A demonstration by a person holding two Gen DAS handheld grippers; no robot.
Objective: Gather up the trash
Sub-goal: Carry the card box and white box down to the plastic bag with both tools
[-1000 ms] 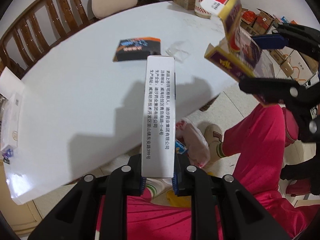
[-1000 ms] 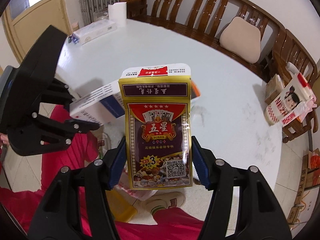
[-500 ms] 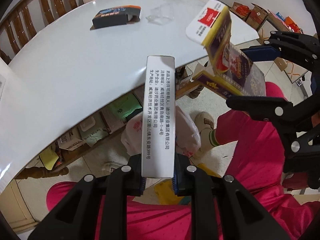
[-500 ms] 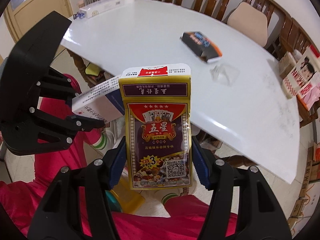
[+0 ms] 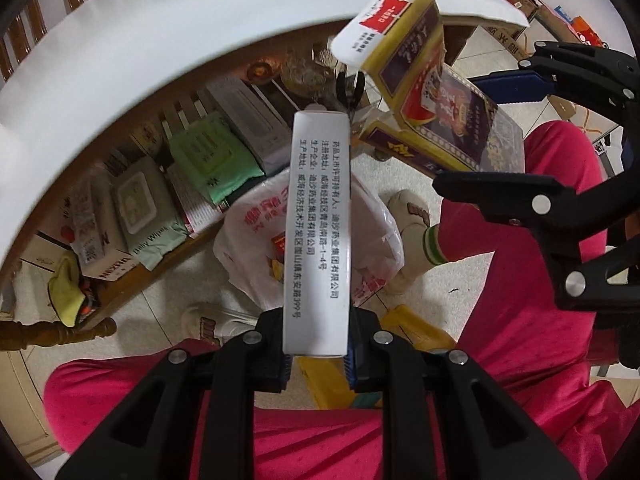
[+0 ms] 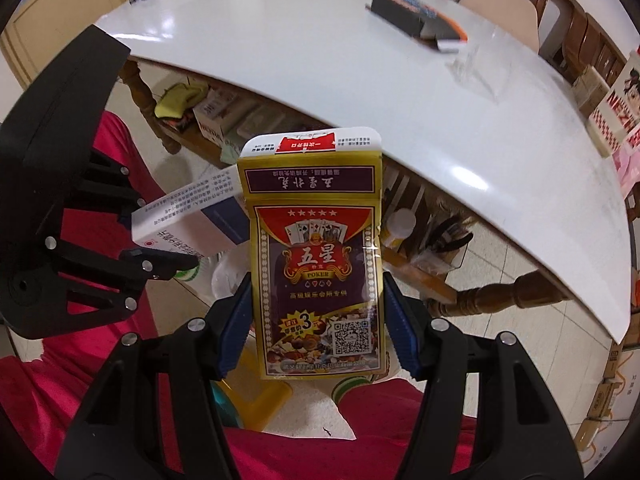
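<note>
Left hand-held gripper [image 5: 316,354], pointing steeply down, clenched on a long white medicine box [image 5: 318,232] printed with black Chinese text, blue pads pressed against its two narrow sides. Right hand-held gripper [image 6: 318,328], likewise tilted down, clamped on a gold-and-purple playing-card box [image 6: 318,272] marked POKER, pads bearing on both long edges, torn top flap raised. Both boxes held off the table, below the level of the white table [image 6: 360,80] edge and above the floor; in the left wrist view, card box [image 5: 436,92] up and to the right of the medicine box, close beside it, contact impossible to tell. Directly beyond the medicine box, on the tiled floor, an open white plastic bag [image 5: 256,224] with red print, coloured scraps visible inside. Beside the bag, a foot in a cream slipper [image 5: 408,216] with a green-striped sock; pink trouser legs [image 5: 532,320] filling the lower part of both views. On the table, well apart from both grippers, a black-and-orange carton [image 6: 416,16] lying on its side, with a clear plastic piece [image 6: 466,64] near it. Under the table, a wooden shelf [image 5: 132,280] stacked with wipes packs and boxes.
</note>
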